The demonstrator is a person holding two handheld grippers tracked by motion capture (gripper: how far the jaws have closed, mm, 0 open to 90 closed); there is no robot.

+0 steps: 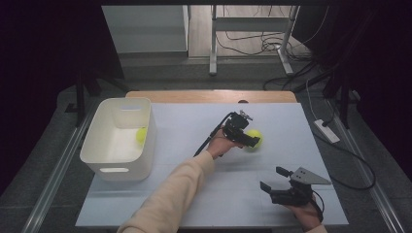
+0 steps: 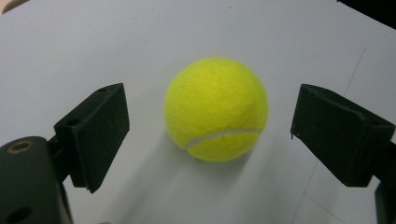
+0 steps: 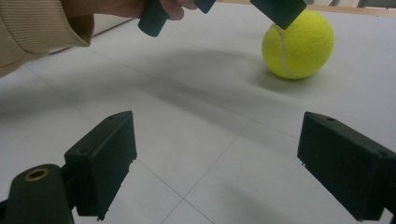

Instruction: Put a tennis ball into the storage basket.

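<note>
The left gripper (image 2: 210, 135) hung spread apart over the tennis ball (image 2: 216, 108), which lay on the table (image 1: 194, 121) between its jaws without touching them, while the right gripper (image 3: 215, 168), also released and holding nothing, rested near the front edge.

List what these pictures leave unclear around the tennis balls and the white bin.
- High view: the left gripper covers part of the tennis ball on the table.
- High view: the ball in the bin is partly behind the bin's wall.
- Right gripper view: the top edge cuts off the left gripper.
</note>
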